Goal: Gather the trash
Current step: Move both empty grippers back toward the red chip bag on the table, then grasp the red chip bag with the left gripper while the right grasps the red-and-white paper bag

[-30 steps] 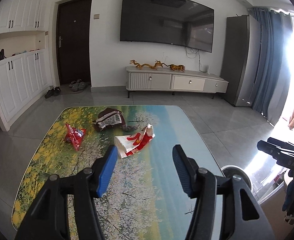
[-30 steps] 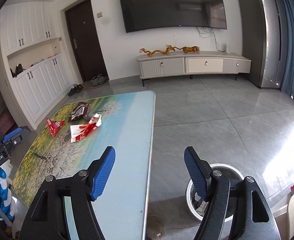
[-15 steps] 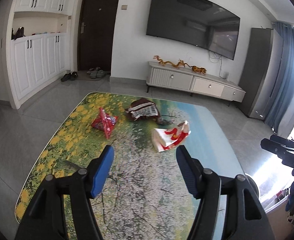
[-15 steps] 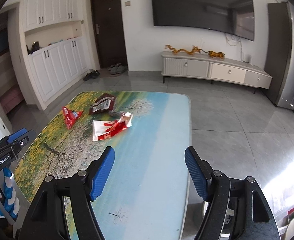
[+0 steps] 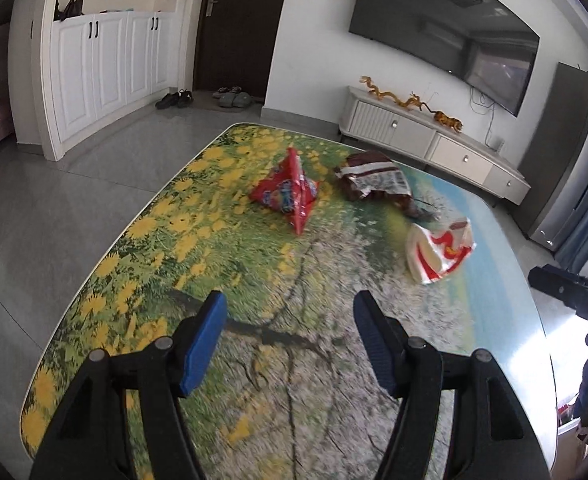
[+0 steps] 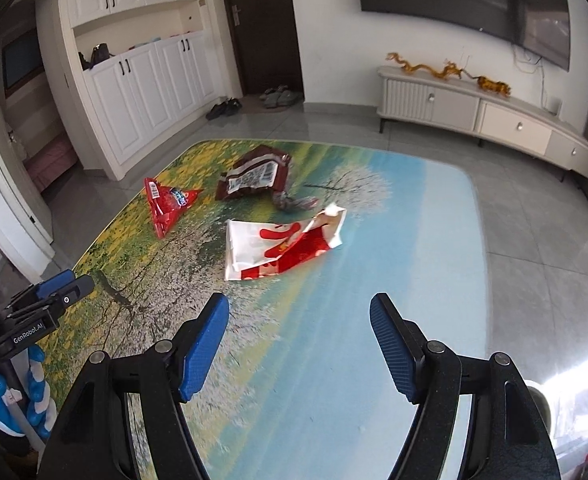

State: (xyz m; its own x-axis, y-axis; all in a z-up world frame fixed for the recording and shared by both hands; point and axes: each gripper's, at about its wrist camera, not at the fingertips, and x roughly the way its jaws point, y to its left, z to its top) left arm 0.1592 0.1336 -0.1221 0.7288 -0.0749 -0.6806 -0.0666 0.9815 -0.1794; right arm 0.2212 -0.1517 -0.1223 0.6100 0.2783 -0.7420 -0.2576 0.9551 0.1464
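Observation:
Three wrappers lie on the far half of the landscape-print table (image 5: pixel 166 248): a red snack bag (image 5: pixel 290 196) (image 6: pixel 168 204), a brown wrapper (image 5: pixel 369 180) (image 6: pixel 254 176) and a white-and-red bag (image 5: pixel 437 252) (image 6: pixel 282 248). My left gripper (image 5: pixel 290 336) hovers open over the table, short of the red bag, nothing between its blue pads. My right gripper (image 6: pixel 299 340) hangs just short of the white-and-red bag, its jaws opening and empty. Each gripper shows at the edge of the other's view: the left gripper (image 6: pixel 50 300), the right gripper (image 5: pixel 565 292).
Grey tiled floor surrounds the table. A white TV cabinet (image 6: pixel 473 112) stands along the far wall under a wall screen. White cupboards (image 5: pixel 94 68) and shoes (image 5: pixel 174 98) by a dark door are at the left. A round rim (image 6: pixel 539 400) shows low at the right.
Both grippers have swung in over the table and dropped lower, so the wrappers look nearer. The floor bin has slid out of the right wrist view. Both pairs of jaws stand slightly wider.

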